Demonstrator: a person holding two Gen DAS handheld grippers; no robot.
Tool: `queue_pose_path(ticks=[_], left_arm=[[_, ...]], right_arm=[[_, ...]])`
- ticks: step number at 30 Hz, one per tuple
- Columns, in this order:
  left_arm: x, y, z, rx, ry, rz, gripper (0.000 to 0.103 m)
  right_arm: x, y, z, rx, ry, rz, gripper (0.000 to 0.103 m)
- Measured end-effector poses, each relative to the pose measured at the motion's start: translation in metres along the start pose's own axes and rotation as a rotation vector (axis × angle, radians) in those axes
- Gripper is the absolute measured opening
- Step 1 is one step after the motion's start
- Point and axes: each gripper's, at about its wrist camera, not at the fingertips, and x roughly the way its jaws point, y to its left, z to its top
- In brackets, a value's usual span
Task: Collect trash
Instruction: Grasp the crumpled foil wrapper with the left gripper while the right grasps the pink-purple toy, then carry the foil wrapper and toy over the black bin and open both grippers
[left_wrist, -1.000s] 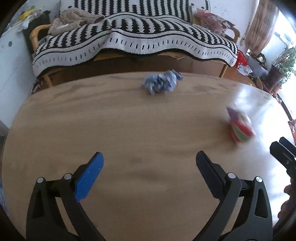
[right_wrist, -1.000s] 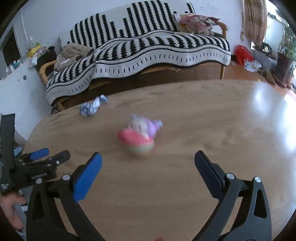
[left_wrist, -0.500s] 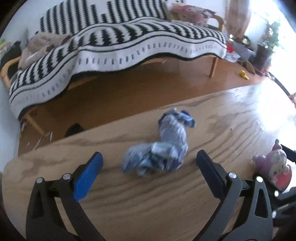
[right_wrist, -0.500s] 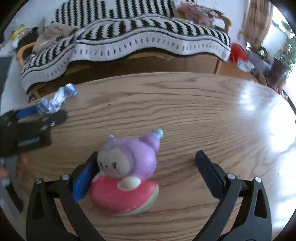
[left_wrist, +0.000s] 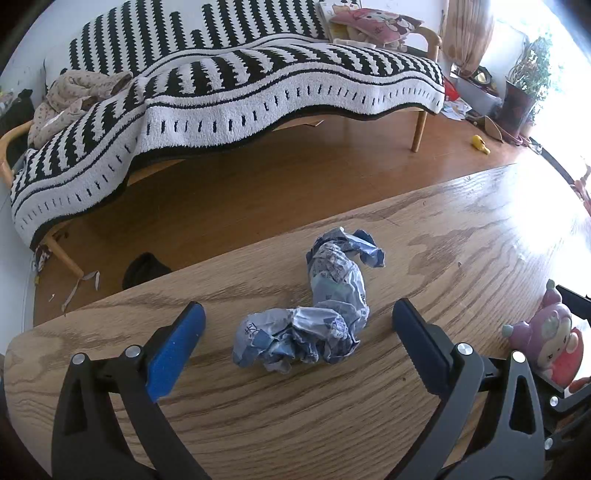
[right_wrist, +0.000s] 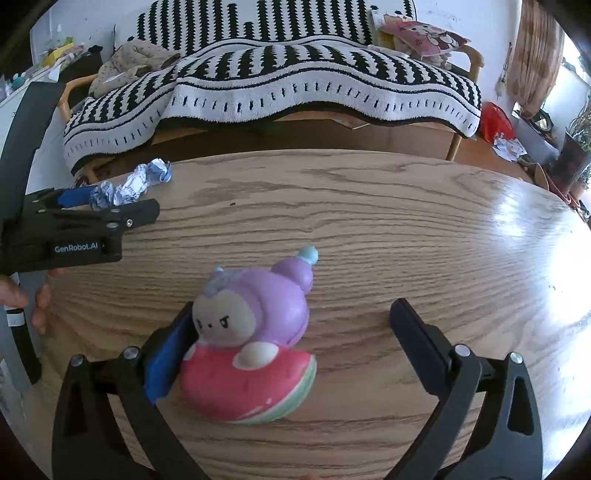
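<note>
Striped-blanket sofa (left_wrist: 229, 85) fills 12 o'clock behind the oval wood table (left_wrist: 461, 236), which carries a crumpled blue-white wrapper (left_wrist: 314, 314) near its far-left edge and a purple-pink squishy toy (right_wrist: 251, 339) closer in. Left gripper (left_wrist: 295, 332) is spread wide with the wrapper's lower lobe between its tips, apparently untouched; right gripper (right_wrist: 291, 339) is also spread, its blue pad touching or just beside the toy at 9 o'clock, far finger well apart at 3. Looks like pre-grasp on both: next move likely needs the left to squeeze shut on the wrapper's bulky end and lift, and the right to centre before squeezing, else the toy may skid sideways.
</note>
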Motion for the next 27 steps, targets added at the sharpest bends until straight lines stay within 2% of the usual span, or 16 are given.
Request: queue_pose_path(ticks=[5,7,8,9,10,11,16,21,27], left_arm=[[-0.001,-0.002,-0.001,0.001,-0.001,-0.003,0.096],[-0.005,-0.004,-0.002,0.014,-0.019,-0.013,0.078],[-0.010,-0.007,-0.003,0.023,-0.041,-0.013,0.041],[-0.012,-0.010,-0.004,0.022,-0.051,0.000,0.040],[-0.014,-0.011,-0.006,0.008,-0.053,0.003,0.040],[-0.015,-0.011,-0.008,-0.003,-0.054,0.002,0.039],[-0.033,-0.017,-0.029,-0.081,-0.049,0.010,0.037],[-0.062,-0.025,-0.061,-0.090,-0.036,0.048,0.037],[-0.123,-0.026,-0.088,-0.099,-0.052,0.066,0.037]], right_arm=[[-0.001,0.001,-0.002,-0.014,0.000,0.009,0.098],[-0.002,0.003,-0.004,-0.041,0.001,0.032,0.098],[-0.004,0.003,-0.005,-0.060,0.000,0.050,0.098],[-0.005,0.004,-0.007,-0.070,-0.003,0.059,0.088],[-0.009,0.005,-0.009,-0.083,-0.018,0.075,0.058],[-0.015,0.008,-0.009,-0.103,-0.047,0.086,0.048],[-0.020,0.012,-0.016,-0.105,-0.052,0.112,0.041],[-0.027,0.020,-0.024,-0.110,-0.048,0.127,0.040],[-0.078,0.028,-0.032,-0.081,-0.098,0.190,0.040]])
